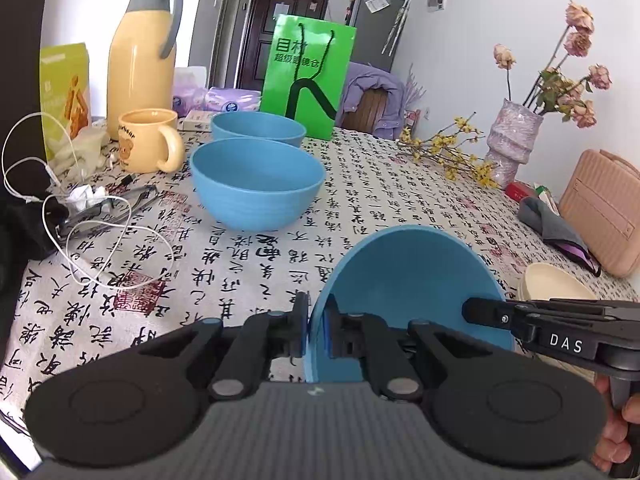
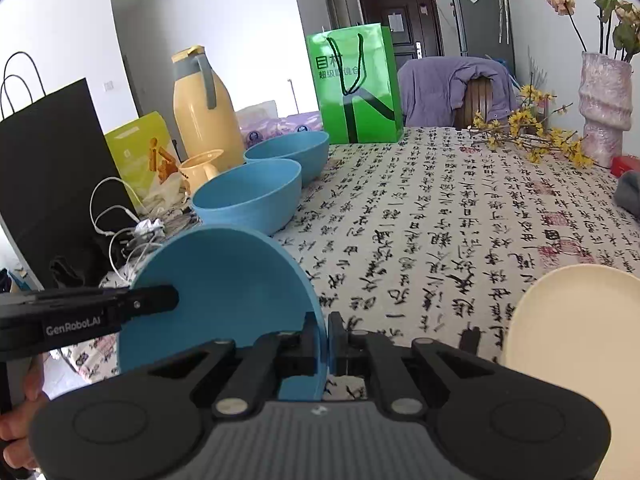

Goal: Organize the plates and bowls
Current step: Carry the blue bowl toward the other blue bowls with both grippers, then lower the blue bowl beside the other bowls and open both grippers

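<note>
Tablecloth (image 1: 400, 184) lies bare ahead; both tongs, left (image 1: 318, 326) and right (image 2: 324, 340), clamp held bowl's (image 1: 404, 276) rim.

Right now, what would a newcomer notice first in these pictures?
First, the blue bowl held up near the cameras, its rim pinched by the left gripper and the right gripper. Behind it, two more blue bowls stand on the calligraphy tablecloth. A green bag stands at the far edge.
</note>
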Motion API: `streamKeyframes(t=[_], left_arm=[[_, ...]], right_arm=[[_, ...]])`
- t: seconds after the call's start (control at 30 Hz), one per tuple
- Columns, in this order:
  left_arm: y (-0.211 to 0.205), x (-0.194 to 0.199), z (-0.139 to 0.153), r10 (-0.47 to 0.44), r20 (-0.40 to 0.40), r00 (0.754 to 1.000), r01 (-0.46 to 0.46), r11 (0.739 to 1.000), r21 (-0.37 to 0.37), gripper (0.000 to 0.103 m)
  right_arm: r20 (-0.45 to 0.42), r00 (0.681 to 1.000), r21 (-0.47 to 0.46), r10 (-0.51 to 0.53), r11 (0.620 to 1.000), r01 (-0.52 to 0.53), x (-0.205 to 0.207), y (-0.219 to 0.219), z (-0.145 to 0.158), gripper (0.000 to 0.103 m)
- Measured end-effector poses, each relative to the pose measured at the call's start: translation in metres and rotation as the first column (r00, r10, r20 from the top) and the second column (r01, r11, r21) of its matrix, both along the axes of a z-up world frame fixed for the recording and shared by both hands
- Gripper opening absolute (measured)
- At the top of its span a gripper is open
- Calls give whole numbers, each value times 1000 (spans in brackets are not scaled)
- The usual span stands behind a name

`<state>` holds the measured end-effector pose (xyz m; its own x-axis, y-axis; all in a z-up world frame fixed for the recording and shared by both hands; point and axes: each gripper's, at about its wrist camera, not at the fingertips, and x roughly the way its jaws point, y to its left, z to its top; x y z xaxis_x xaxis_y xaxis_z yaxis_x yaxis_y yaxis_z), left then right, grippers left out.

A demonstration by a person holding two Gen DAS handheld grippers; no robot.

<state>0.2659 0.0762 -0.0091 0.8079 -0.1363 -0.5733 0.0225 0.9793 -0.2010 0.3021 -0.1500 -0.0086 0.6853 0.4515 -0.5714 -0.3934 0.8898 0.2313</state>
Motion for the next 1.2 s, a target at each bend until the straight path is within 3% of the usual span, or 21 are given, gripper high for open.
streamKeyframes(t=[0.33, 0.5, 0.53, 0.57, 0.63, 0.77, 0.97, 1.1, 1.2], left_arm=[[32, 35, -14, 6, -64, 998, -14, 992, -124, 7], [32, 38, -14, -29, -52, 998, 22, 993, -117, 10], [33, 38, -14, -30, -51, 998, 24, 993, -119, 15], [33, 37, -13, -30, -45, 999, 24, 992, -124, 29], [32, 33, -9, -22, -13, 1000, 20, 993, -115, 54], [23, 14, 2, -31, 91, 995, 30, 999, 12, 78], [8, -28, 12, -9, 211, 978, -19, 991, 130, 100], [-6, -62, 12, -11, 264, 965, -44, 978, 204, 103], [-13, -85, 9, -35, 294, 955, -30, 976, 216, 103]], right_arm=[[-67, 998, 46, -13, 999, 16, 36, 18, -11, 9], [-47, 999, 27, -16, 999, 18, 37, 22, -10, 14], [-40, 999, 20, -16, 1000, 17, 36, 22, -10, 16], [-34, 999, 17, -18, 1000, 19, 35, 22, -9, 18], [-28, 999, 11, -17, 1000, 17, 34, 23, -8, 33], [9, 1000, -18, -15, 1000, 15, 27, 21, -3, 56], [112, 993, -93, -37, 995, 48, 0, 8, 10, 80], [215, 975, -151, -50, 985, 84, -31, -3, 16, 84], [271, 960, -162, -64, 981, 111, -54, -15, 17, 89]])
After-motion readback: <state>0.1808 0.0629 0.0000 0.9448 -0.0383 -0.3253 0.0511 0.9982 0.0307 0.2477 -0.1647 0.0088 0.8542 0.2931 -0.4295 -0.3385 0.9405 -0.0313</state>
